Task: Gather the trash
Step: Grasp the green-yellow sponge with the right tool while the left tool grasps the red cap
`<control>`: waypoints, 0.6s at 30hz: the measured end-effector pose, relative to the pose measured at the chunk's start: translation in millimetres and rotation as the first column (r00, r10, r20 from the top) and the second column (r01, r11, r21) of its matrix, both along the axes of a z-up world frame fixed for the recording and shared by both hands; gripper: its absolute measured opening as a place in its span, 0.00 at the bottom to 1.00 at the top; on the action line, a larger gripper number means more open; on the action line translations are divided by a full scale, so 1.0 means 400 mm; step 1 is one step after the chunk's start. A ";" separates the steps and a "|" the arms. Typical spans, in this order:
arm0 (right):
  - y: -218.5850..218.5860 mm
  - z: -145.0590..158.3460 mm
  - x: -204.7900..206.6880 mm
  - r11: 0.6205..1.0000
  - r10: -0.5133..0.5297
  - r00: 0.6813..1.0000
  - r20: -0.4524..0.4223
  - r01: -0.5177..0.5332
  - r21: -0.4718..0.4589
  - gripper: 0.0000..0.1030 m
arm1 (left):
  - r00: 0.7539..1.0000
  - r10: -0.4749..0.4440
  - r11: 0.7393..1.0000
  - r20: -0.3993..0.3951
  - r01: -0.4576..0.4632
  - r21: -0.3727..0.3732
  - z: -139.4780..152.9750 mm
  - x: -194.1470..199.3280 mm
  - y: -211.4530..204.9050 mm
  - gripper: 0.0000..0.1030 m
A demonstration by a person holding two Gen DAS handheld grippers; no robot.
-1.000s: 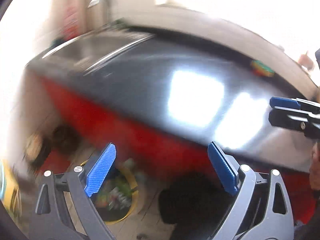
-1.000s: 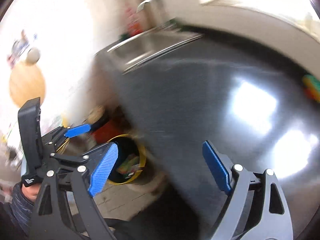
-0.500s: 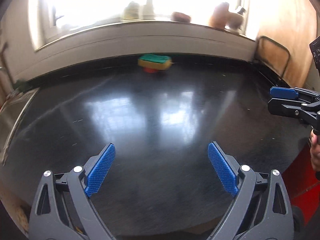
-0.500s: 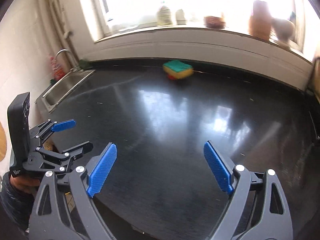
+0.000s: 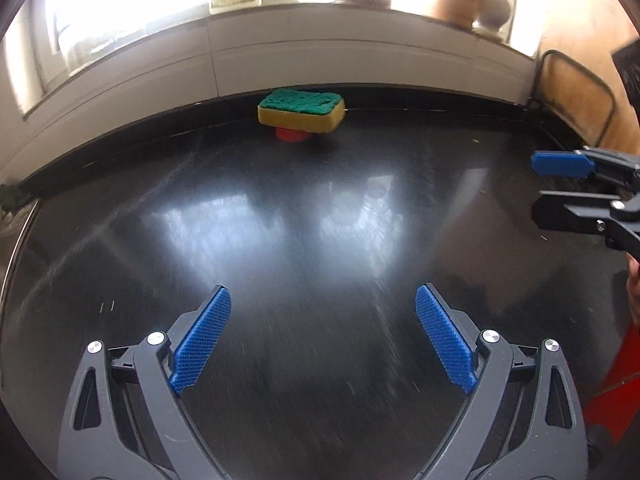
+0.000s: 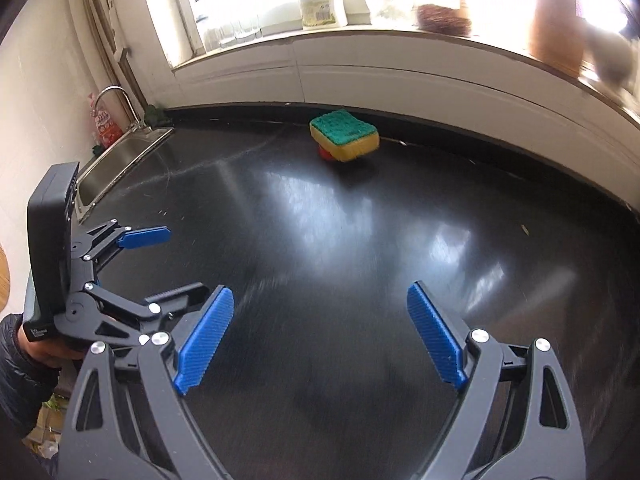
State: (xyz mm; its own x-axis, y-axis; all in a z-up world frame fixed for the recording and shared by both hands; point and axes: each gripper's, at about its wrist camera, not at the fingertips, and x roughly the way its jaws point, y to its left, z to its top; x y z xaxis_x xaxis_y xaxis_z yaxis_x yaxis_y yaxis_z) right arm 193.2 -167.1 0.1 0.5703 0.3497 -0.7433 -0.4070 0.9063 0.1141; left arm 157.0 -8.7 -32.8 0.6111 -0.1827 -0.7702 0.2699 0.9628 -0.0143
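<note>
Glossy black stone, my countertop (image 5: 320,240) blurs near the lens; on it by the back wall a yellow sponge (image 5: 302,112) with rough green top half hides a red round thing (image 5: 291,135); my left gripper (image 5: 322,340) and right gripper (image 6: 320,332) both gape wide, empty, well short of that sponge.

Black counter (image 5: 320,240) open; only sponge (image 5: 302,110) at back wall.

One glossy black worktop (image 6: 360,240) carries one yellow sponge with a green scouring top (image 6: 344,135), upper centre, perched on one small red round object (image 5: 291,135). One steel sink (image 6: 120,160) with one curved tap (image 6: 116,98) sits upper left.
</note>
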 end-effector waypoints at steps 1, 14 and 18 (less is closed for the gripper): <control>0.010 -0.005 0.041 1.000 0.013 1.000 -0.005 -0.013 -0.002 0.83 | 1.000 0.000 1.000 0.001 0.000 -0.007 -0.006 0.036 0.007 0.88; 0.172 -0.094 0.553 0.982 0.127 0.992 -0.025 -0.129 -0.140 0.83 | 0.999 -0.002 0.995 -0.050 -0.003 -0.099 -0.079 0.444 0.042 0.88; 0.183 -0.111 0.594 0.977 0.157 0.987 -0.043 -0.162 -0.139 0.62 | 0.998 0.012 0.991 -0.067 -0.021 -0.129 -0.103 0.518 0.056 0.88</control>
